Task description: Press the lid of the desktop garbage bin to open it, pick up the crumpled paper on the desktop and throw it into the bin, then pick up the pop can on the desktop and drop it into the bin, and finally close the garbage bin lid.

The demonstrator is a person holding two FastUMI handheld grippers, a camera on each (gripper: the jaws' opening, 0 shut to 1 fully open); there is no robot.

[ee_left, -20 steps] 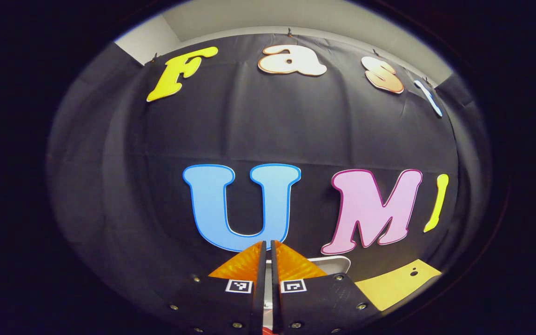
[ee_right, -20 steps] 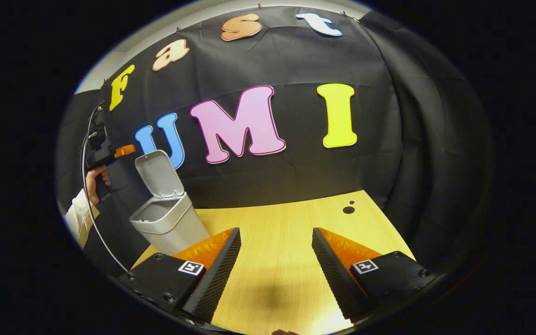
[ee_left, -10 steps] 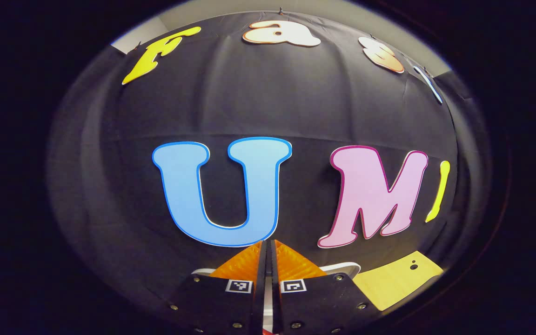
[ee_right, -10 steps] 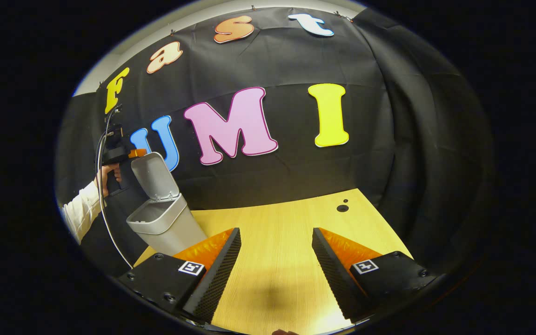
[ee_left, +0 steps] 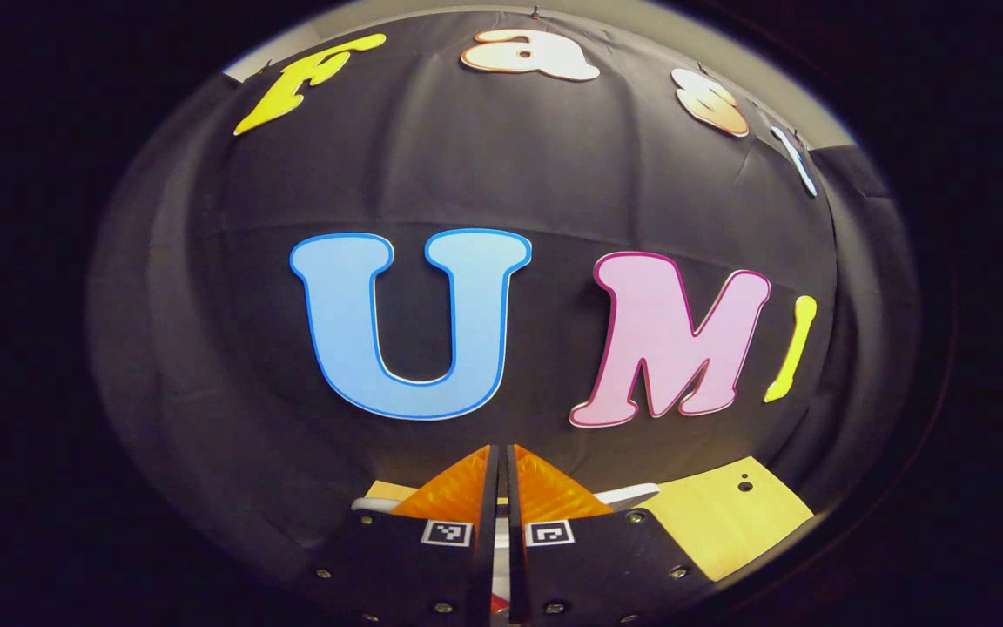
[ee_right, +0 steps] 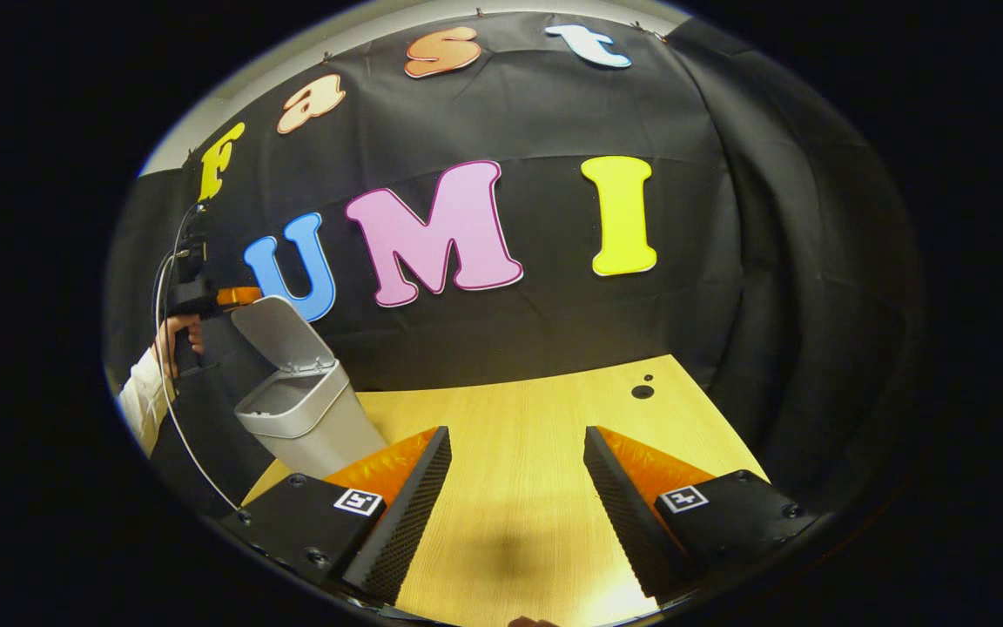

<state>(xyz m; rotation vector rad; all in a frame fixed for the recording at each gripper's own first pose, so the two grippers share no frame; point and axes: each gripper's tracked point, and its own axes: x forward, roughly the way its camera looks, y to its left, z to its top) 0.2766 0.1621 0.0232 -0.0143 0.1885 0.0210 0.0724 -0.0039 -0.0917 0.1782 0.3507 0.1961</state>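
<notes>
In the right gripper view a grey desktop bin stands at the left edge of the wooden table. Its lid is raised and leans back from the hinge. My left gripper is shut, with its tips at the lid's top edge, and a hand holds it. In the left gripper view the shut left gripper has nothing between its fingers, and the pale lid edge runs just beneath them. My right gripper hovers open over bare tabletop, apart from the bin.
A white sleeve and a cable hang left of the bin. A small dark hole marks the table's far right part. Black cloth walls close the table's back and right sides.
The left gripper has come down a little against the lid's top edge, and the lid leans lower than before. The right gripper has stayed open in place.
</notes>
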